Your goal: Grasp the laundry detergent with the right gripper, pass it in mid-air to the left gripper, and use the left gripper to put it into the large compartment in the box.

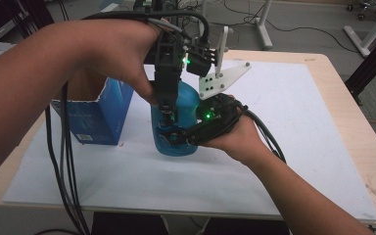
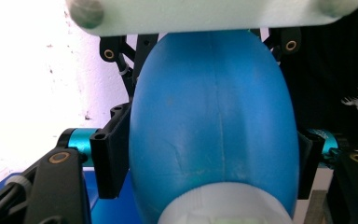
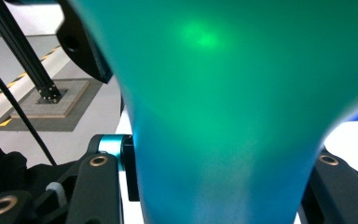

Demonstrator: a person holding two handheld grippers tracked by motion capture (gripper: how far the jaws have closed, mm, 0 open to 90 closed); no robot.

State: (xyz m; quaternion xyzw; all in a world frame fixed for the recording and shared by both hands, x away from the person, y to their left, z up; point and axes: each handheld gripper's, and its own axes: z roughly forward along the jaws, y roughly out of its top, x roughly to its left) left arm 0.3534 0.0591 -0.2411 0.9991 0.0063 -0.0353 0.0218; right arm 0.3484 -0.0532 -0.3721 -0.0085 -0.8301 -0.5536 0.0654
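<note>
Blue plastic bottle point(image 1: 178, 125) stands upright on the white mat point(image 1: 284, 147) near the middle of the table point(image 1: 352, 147), and both my claws are on it. My right claw point(image 1: 176, 138) comes in level from the right and is clamped narrow across the lower body; in the right gripper view the bottle's narrowing body point(image 3: 233, 140) fills the space between my jaws, pressed on both sides. I judge this grip is there to keep the bottle from turning or tipping. My left claw point(image 1: 165, 110) reaches down from above, and in the left gripper view its black pads point(image 2: 112, 154) press on the two flanks of the rounded blue body point(image 2: 214, 126), with a pale band or cap point(image 2: 223, 205) showing at the bottom edge. So the left claw holds the upper part, the right claw the lower part: one steadies, the other works, I judge. The grey three-cornered plate point(image 1: 220, 78) of one claw sticks out above the bottle. Just left of the bottle, on the mat, stands an open blue carton point(image 1: 98, 115), likely the bottle's packaging, though I cannot tell for sure.
</note>
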